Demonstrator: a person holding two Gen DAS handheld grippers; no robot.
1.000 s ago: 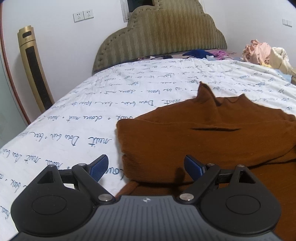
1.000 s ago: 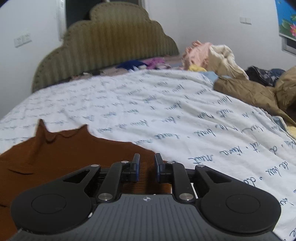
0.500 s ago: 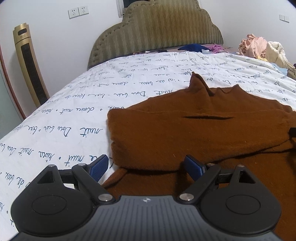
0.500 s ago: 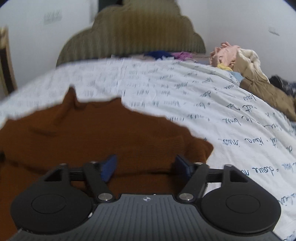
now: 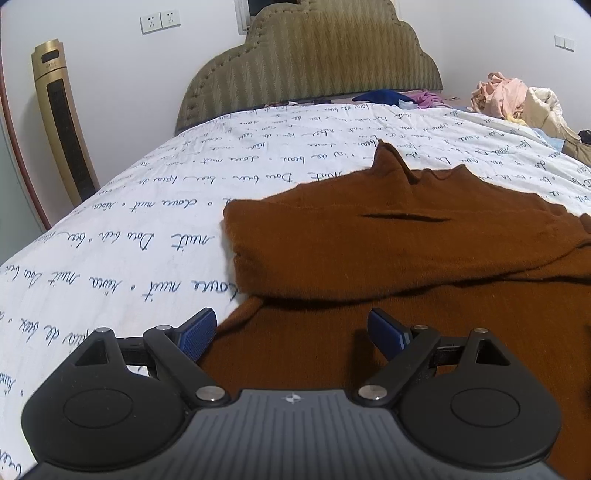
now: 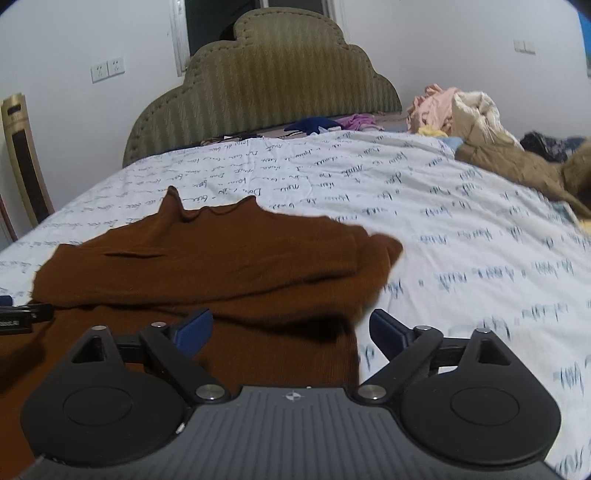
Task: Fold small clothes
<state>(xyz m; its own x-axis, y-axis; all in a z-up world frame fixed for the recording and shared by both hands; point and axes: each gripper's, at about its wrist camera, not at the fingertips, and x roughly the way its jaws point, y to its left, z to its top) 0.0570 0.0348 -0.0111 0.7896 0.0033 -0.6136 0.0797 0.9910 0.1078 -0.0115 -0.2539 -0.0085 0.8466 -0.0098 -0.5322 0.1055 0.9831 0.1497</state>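
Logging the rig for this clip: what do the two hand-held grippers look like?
Both look alike. The left hand-held gripper and the right hand-held gripper each have a ribbed dark grey body with a small star-like mark, black linkage arms with silver pivot pins, round black side discs and blue textured finger pads. No cables or sleeves show.

There's a white bedsheet (image 5: 147,221) with blue cursive writing, an olive padded headboard (image 6: 258,85), a gold tower fan (image 5: 61,122) and wall sockets (image 5: 160,20).

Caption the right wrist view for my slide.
Right tongs opening, empty, over the brown sweater's edge on the script-printed bedspread.
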